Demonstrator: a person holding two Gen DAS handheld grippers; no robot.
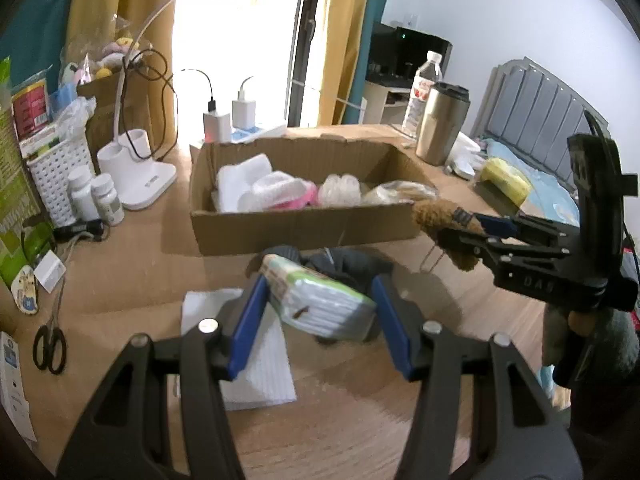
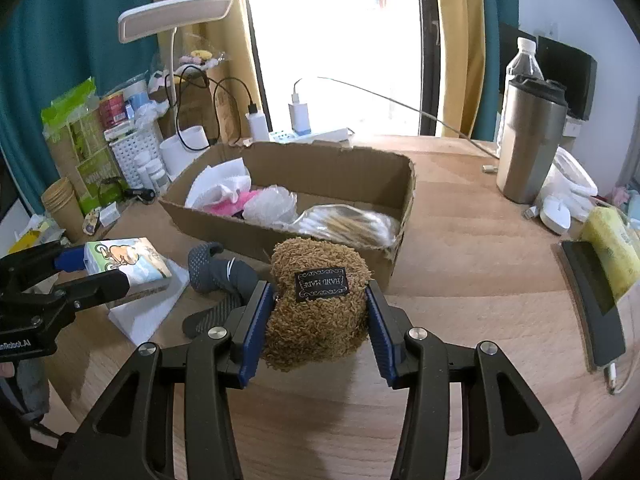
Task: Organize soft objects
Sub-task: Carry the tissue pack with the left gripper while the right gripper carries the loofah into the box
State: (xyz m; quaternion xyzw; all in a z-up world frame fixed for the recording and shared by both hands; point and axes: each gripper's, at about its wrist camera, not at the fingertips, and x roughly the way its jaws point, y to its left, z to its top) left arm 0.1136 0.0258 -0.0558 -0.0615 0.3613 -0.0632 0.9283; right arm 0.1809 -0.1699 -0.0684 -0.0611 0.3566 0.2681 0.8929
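Note:
My left gripper (image 1: 320,284) is shut on a green-and-white tissue pack (image 1: 320,308), held tilted above the wooden table. My right gripper (image 2: 317,286) is shut on a brown fuzzy plush item (image 2: 316,320) with a black "HAND MADE" label. Both are held just in front of an open cardboard box (image 1: 304,228) that holds white foam, pink fabric and plastic-wrapped soft items. Dark grey socks (image 2: 224,276) lie on the table between the grippers and the box. The right wrist view shows the left gripper (image 2: 100,270) with the tissue pack (image 2: 132,260) at the left. The left wrist view shows the right gripper (image 1: 460,228) at the right.
A white foam sheet (image 1: 248,360) lies under my left gripper. Scissors (image 1: 50,348), pill bottles (image 1: 96,200), a white basket (image 1: 56,176) and a desk lamp base (image 1: 140,176) crowd the left. A steel tumbler (image 2: 528,140), water bottle (image 2: 520,64), yellow pack (image 2: 612,248) and phone (image 2: 596,300) stand right.

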